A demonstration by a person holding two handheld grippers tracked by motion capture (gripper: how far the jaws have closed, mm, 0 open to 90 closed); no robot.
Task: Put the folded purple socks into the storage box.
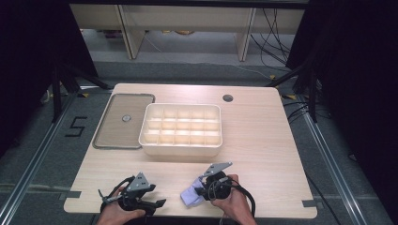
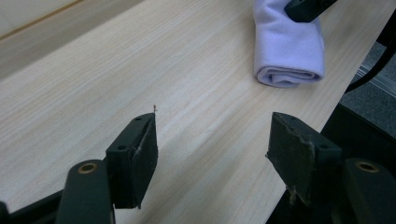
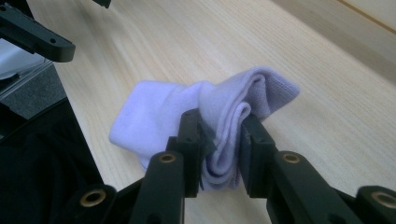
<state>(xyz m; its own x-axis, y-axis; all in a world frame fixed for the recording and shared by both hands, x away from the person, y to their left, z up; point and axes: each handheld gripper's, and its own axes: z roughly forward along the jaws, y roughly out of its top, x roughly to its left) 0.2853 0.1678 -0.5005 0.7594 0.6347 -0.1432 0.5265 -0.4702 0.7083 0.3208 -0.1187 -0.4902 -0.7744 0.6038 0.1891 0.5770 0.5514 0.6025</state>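
A rolled white sock (image 3: 205,116) lay on the near edge of a pale wooden table (image 1: 263,136), pinched between the closed jaws of the right gripper (image 3: 223,140), which clamped its folded end. The left gripper (image 2: 212,140) hovered just beside it over bare wood, jaws spread wide and holding nothing, the sock near but apart from it. A white divided box (image 1: 180,150) sat farther back, beside a flat lid (image 1: 117,136).
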